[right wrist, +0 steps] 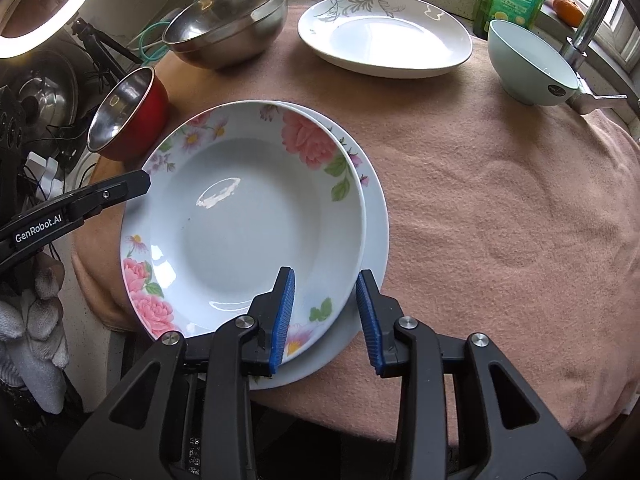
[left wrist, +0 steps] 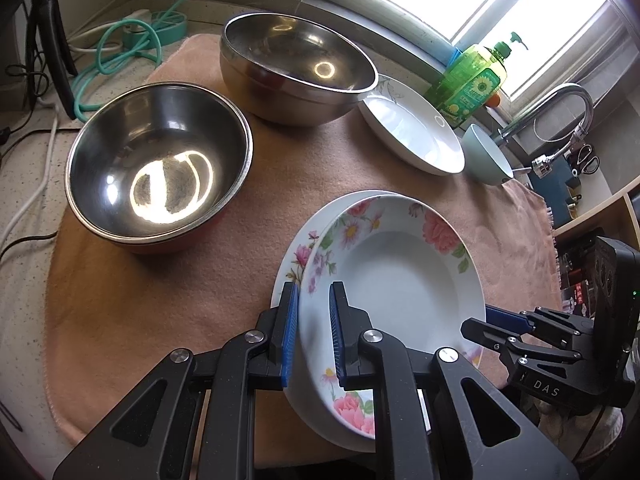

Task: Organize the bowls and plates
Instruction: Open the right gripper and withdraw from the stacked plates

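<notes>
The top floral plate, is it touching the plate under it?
Touching. In the right wrist view the top floral plate lies stacked on the lower plate, slightly offset, with no gap visible.

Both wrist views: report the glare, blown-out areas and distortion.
Left wrist view: the window is blown out white, ring-shaped glare sits in the red-sided steel bowl, and straight edges bow with fisheye curvature. Right wrist view: a ring light overexposes the top-left corner, and small highlights streak the top floral plate.

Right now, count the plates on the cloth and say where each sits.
3. Two floral plates are stacked at the near edge, the top plate offset on the lower plate. A white plate sits at the far side. More could be hidden under the stack.
</notes>
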